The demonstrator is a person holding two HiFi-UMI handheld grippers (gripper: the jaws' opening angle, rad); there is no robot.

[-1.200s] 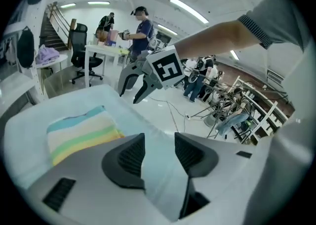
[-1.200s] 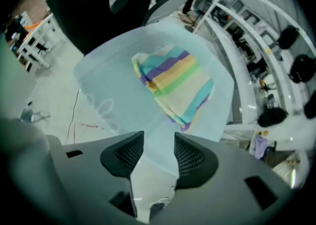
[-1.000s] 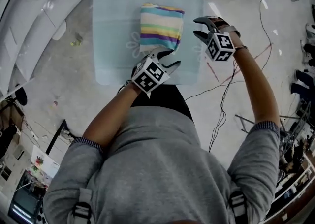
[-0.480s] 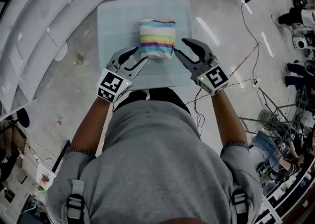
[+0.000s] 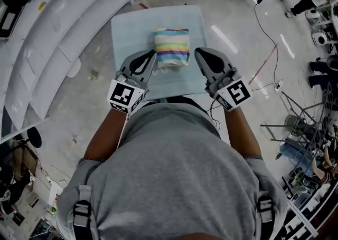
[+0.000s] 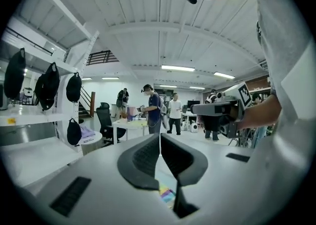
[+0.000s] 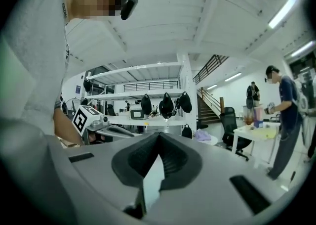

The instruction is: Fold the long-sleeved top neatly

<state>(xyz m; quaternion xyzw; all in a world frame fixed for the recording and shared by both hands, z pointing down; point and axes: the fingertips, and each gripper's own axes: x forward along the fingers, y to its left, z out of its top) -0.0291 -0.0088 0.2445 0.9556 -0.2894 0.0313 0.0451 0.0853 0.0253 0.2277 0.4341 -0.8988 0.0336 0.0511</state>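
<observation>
Long-sleeved top point(image 5: 171, 47): folded into a compact, nearly square packet. It lies flat near the middle of the pale blue table point(image 5: 122, 33), straight ahead of the person. Its slightly longer side runs away from the person, and its stripes run crosswise, left to right.

Left gripper point(image 5: 151, 57): jaws have just been closing and now meet pad to pad with nothing between them. In the head view it sits just left of the packet. Its own view shows it pointing level across the room and clear of the cloth, with only a strip of the stripes glimpsed below the jaws.

Right gripper point(image 5: 200, 54): jaws likewise have just been closing and are now fully clenched and empty. It is just right of the packet and aimed out over the room.

Condition of the top: bands of white, yellow, green, blue and purple. Edges are fairly straight, no sleeve or loose end shows outside the fold, and the upper face is smooth, slightly puffed at the near edge.
</observation>
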